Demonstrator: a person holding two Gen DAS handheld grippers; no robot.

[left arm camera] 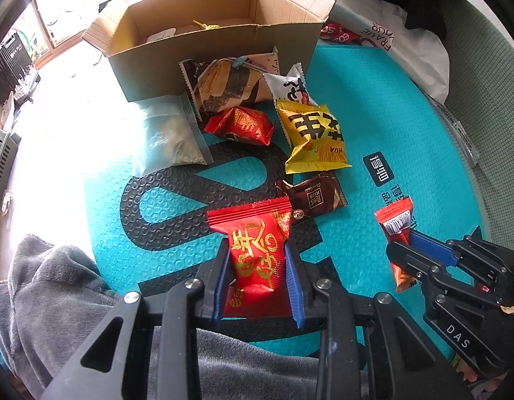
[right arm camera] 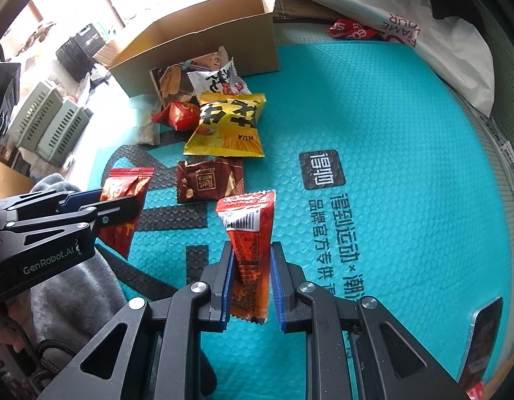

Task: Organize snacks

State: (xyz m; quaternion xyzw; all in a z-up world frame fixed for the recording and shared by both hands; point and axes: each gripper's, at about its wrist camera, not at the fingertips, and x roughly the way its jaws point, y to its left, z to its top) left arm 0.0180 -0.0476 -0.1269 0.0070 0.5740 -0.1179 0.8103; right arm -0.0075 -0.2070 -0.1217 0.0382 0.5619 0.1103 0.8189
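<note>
A teal mat fills most of the frame. At its upper edge stands an open cardboard box, with a pile of snack packets just below it. Lower centre in the left wrist view, the left gripper is clamped on a red packet. Lower centre in the right wrist view, the right gripper pinches a slim orange packet.

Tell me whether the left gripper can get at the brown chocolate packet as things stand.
Probably not yet. The left gripper is shut on a red snack packet, so its jaws are full. The brown chocolate packet lies uncovered on the teal mat just ahead, so the way looks free otherwise.
</note>
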